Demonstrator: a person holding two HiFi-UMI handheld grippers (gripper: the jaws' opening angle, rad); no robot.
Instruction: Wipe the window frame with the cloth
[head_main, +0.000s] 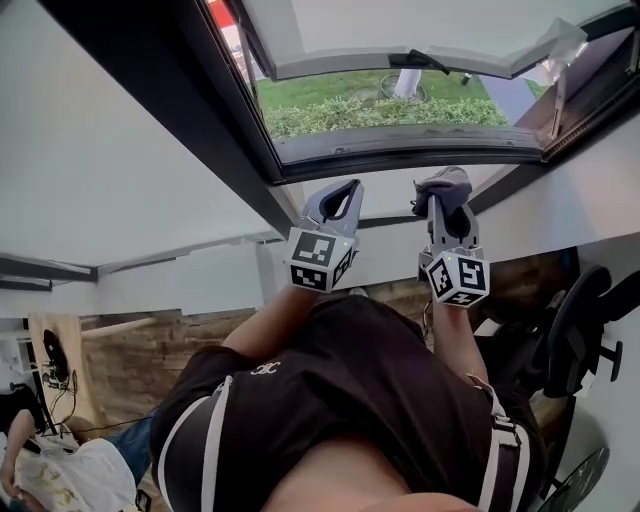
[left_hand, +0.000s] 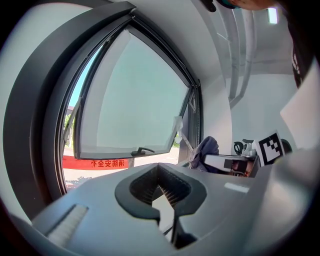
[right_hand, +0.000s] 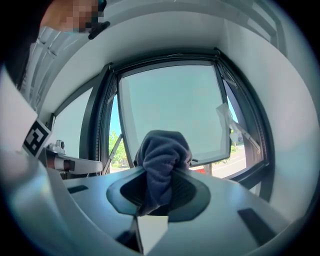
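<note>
The dark window frame (head_main: 400, 150) stands ahead of me, with its sash (head_main: 400, 65) swung outward and grass beyond. A crumpled grey cloth (head_main: 445, 187) sits in my right gripper (head_main: 447, 205), which is shut on it just below the frame's lower bar. In the right gripper view the cloth (right_hand: 161, 155) bulges out of the jaws of the right gripper (right_hand: 160, 175) in front of the sash. My left gripper (head_main: 343, 200) is held beside it to the left, shut with nothing in it. The left gripper view shows the left gripper (left_hand: 159, 172), the window frame (left_hand: 30, 125) and the cloth (left_hand: 207, 150).
The sash handle (head_main: 420, 60) points inward at the top. White wall (head_main: 100, 150) runs to the left of the window. A black office chair (head_main: 580, 320) stands at the right, and another person (head_main: 40, 470) sits at the lower left.
</note>
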